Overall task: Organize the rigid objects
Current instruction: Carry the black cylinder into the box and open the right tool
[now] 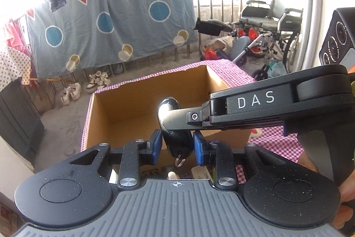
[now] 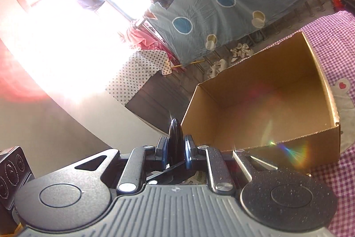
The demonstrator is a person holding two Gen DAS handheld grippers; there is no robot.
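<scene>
Key fob point(image 1: 175, 137), one, clamped by left gripper point(image 1: 177, 146) and right gripper point(image 2: 176, 148); one cardboard box point(image 1: 111, 108) behind.

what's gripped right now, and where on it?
One black key fob, held by both. Left gripper clamps its lower body, just above the key ring; right gripper pinches its upper part across the thin faces, above the open cardboard box.
</scene>
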